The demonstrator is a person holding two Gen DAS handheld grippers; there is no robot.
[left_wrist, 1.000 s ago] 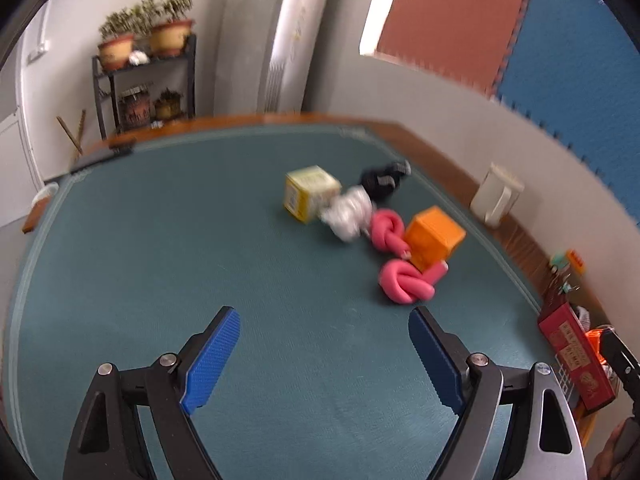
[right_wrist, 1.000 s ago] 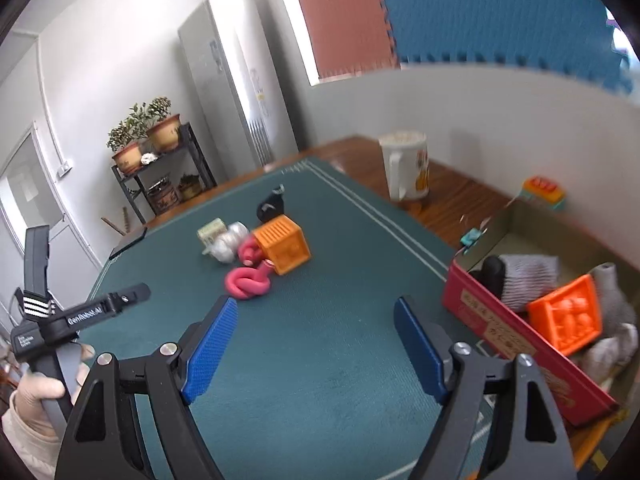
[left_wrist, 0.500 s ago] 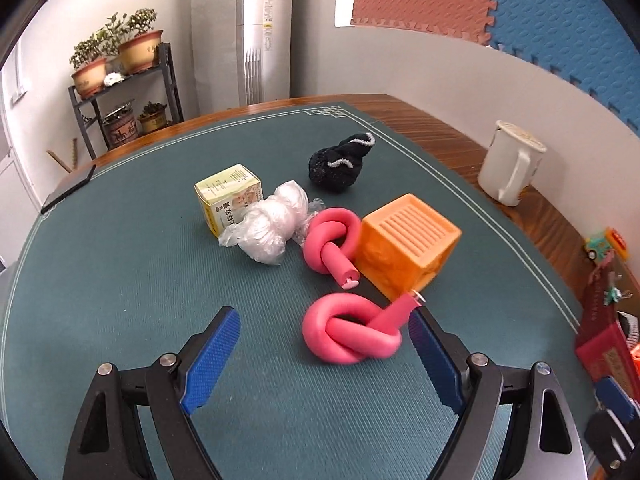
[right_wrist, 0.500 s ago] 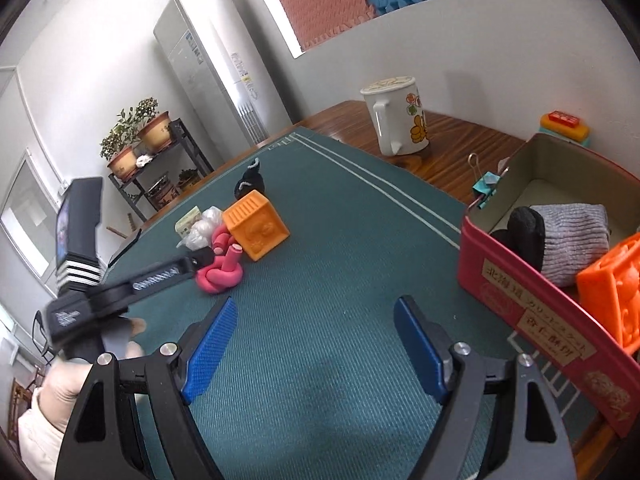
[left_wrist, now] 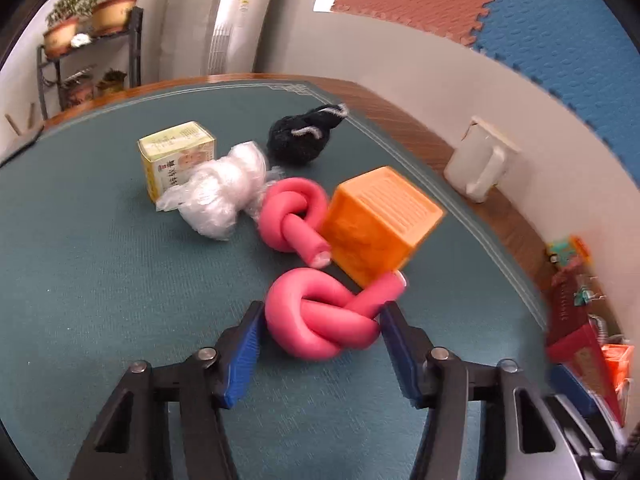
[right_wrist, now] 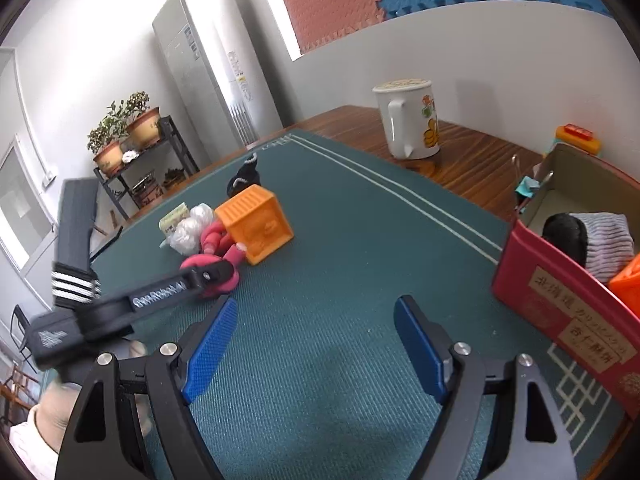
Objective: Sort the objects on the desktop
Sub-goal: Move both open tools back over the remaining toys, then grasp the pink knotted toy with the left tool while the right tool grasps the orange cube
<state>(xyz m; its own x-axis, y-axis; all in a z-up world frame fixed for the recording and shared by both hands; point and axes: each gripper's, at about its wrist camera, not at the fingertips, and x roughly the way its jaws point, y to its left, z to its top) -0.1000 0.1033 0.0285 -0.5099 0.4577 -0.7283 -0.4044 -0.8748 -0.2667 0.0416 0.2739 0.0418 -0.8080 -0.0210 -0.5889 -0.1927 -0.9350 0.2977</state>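
Note:
In the left wrist view my left gripper point(left_wrist: 320, 330) has its blue pads on both sides of a knotted pink foam tube point(left_wrist: 324, 316) on the green mat, touching or nearly so. Behind it lie a second pink knot point(left_wrist: 294, 216), an orange cube point(left_wrist: 378, 224), a clear plastic bundle point(left_wrist: 220, 196), a yellow box point(left_wrist: 176, 156) and a black fuzzy thing point(left_wrist: 304, 136). My right gripper point(right_wrist: 314, 344) is open and empty above the mat. It sees the left gripper point(right_wrist: 208, 276) at the pink knot point(right_wrist: 226, 280) and the orange cube point(right_wrist: 256, 228).
A red cardboard box point(right_wrist: 560, 304) at the right holds a grey sock point(right_wrist: 600, 240) and an orange toy point(right_wrist: 628, 280). A white mug point(right_wrist: 408, 124) stands on the wooden table edge. A binder clip point(right_wrist: 528, 184) and a small toy point(right_wrist: 576, 140) lie near the box.
My left gripper moved forward to the near pink knot and its jaws narrowed around it. My right gripper drifted slightly and stayed open.

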